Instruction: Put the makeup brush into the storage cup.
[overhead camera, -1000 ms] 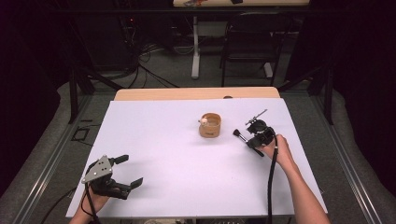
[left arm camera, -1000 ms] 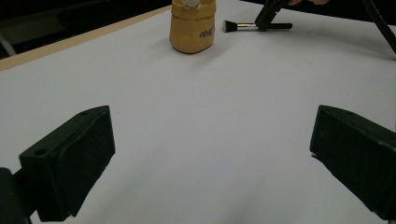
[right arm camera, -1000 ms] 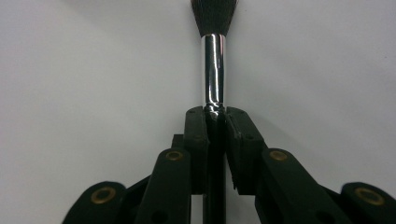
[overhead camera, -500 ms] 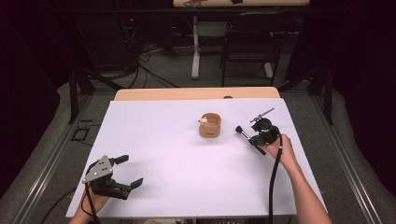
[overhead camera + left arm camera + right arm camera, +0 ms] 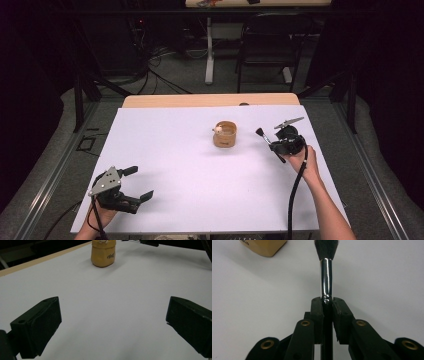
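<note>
A small tan cup (image 5: 225, 135) stands near the middle of the white table (image 5: 190, 180), with a pale rounded object at its rim. My right gripper (image 5: 272, 145) is to the cup's right, shut on a brush (image 5: 326, 277) with a chrome ferrule and black bristles that point toward the cup (image 5: 263, 246). The brush head (image 5: 260, 132) hangs a short way from the cup, apart from it. My left gripper (image 5: 137, 184) rests at the near left of the table, open, nothing between its jaws. From there the cup (image 5: 103, 252) is far ahead.
A wooden strip (image 5: 210, 100) runs along the table's far edge. Beyond it are a chair, table legs and cables on the dark floor. The right gripper's black cable (image 5: 296, 195) trails along the person's forearm.
The right gripper with the brush has drifted slightly right and away from the cup. The left gripper has stayed put.
</note>
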Demonstrator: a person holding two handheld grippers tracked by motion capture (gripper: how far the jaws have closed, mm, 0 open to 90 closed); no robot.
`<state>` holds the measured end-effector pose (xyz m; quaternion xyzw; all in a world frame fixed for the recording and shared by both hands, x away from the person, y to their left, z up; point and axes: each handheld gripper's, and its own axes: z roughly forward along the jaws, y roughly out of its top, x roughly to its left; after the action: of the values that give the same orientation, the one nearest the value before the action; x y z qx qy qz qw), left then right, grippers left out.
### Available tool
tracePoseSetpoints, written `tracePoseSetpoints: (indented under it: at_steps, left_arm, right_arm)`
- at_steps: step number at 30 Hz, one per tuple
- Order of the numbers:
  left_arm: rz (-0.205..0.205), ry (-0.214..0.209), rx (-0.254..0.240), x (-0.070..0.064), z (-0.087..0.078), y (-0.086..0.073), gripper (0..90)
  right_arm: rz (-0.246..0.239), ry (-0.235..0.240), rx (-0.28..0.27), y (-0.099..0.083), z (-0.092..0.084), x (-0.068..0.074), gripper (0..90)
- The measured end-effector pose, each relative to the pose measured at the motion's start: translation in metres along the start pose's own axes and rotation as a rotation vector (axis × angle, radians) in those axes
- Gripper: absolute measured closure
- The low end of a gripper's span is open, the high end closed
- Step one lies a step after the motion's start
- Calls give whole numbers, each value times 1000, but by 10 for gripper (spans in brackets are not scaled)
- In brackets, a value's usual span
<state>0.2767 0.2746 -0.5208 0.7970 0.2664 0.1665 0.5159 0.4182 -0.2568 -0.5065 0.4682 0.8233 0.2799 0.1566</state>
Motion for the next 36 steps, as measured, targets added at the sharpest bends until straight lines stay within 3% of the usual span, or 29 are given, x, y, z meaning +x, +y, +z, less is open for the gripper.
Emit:
tracePoseSetpoints:
  at_steps: [4, 20, 36]
  left_arm:
    - [0, 1, 1, 0, 0, 0, 2]
    - [2, 17, 2, -1, -2, 0, 2]
    - [-12, 28, 3, 1, -2, 1, 2]
  right_arm:
    - [16, -3, -24, -1, -3, 0, 793]
    - [21, -52, -233, -11, -26, 16, 793]
    - [33, 11, -345, -24, -43, 37, 793]
